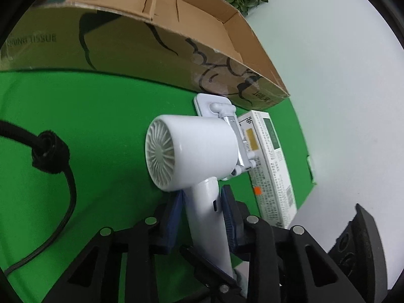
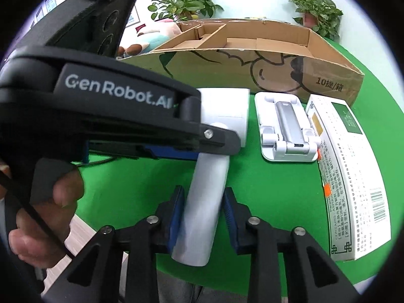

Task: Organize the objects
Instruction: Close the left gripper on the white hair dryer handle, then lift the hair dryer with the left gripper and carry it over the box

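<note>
A white hair dryer (image 1: 194, 151) is held over the green table, its handle (image 1: 209, 217) between the blue pads of my left gripper (image 1: 202, 207), which is shut on it. In the right wrist view the same handle (image 2: 204, 202) lies between the pads of my right gripper (image 2: 203, 209), which is also shut on it lower down. The left gripper (image 2: 192, 149) crosses that view above, clamping the handle near the dryer body (image 2: 227, 111).
An open cardboard box (image 2: 252, 58) with dividers stands behind. A white phone stand (image 2: 287, 131) and a long white medicine box (image 2: 353, 176) lie to the right on the green cloth (image 2: 265, 214). The dryer's black cord (image 1: 50, 151) trails left. Potted plants (image 2: 184, 5) stand at the back.
</note>
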`<state>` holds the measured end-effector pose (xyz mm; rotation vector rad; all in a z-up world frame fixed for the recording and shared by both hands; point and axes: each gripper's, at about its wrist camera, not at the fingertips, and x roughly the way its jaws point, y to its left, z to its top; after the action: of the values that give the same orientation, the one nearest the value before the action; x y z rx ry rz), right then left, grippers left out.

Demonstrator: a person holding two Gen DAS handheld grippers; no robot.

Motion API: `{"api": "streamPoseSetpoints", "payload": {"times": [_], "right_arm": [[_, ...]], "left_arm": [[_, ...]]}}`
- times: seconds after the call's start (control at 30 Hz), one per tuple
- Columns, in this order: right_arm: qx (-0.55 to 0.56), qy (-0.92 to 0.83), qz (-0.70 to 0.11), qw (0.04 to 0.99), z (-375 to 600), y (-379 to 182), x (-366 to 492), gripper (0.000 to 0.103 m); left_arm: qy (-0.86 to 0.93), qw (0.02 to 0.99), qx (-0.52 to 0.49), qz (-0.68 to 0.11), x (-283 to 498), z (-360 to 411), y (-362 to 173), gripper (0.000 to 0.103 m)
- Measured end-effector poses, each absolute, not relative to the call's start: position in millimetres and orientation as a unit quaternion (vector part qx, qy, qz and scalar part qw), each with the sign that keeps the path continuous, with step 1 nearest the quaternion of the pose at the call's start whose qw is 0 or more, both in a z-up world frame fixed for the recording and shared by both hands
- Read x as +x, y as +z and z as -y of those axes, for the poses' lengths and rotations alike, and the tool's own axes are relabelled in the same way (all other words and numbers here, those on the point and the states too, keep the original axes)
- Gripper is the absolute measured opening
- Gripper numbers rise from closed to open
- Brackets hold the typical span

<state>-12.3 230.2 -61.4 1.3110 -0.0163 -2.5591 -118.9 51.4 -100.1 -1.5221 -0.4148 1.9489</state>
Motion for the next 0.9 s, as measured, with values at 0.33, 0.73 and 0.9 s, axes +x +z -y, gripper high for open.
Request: {"api": "streamPoseSetpoints", "payload": {"times": [0.33,0.73,0.9], "right_arm": [[0.423,-0.896,0.013,0.132,-220.8,-50.8,-19.0,0.027],[0.338,-0.931,0.016,0.136,-216.5,-1.1,-36.5,0.027],[0.31,-0.941,0.02,0.133,-220.6,14.3,-50.1,0.027]], "left_arm": [[0.772,0.302,-0.543,0.134,-106.5,-57.6,-74.3,0.029],[0.822,0.305,-0.468,0.106,-109.8,-76.6,7.3,0.028],[0.834,0.311,-0.446,0.092,-116.7,-90.0,37.2,0.028]]}}
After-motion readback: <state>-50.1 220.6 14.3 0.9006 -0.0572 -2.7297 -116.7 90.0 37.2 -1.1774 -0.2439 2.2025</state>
